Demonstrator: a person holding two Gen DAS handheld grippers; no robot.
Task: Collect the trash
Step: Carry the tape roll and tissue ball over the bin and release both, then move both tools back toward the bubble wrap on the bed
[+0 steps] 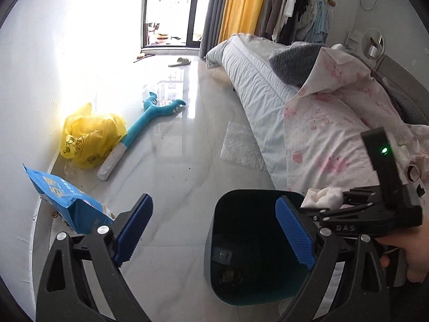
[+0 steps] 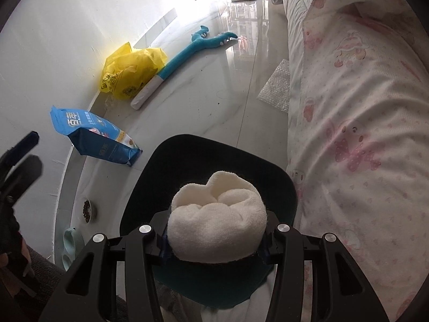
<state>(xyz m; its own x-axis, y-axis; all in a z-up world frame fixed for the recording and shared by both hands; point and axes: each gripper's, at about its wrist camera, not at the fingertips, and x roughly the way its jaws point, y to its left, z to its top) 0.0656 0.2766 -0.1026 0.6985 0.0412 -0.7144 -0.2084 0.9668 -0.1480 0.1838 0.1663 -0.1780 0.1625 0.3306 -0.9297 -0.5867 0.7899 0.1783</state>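
Two hand-held grippers over the bin: right pinching a white wad, left spread, empty.

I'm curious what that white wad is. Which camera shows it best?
The right wrist view: the crumpled white tissue wad fills the middle, pinched in the right claw above the dark bin. The left wrist view shows only a small part of it, at the side.

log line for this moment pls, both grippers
left gripper: open, empty | right gripper: shut on white wad, over dark bin | next: probably drop
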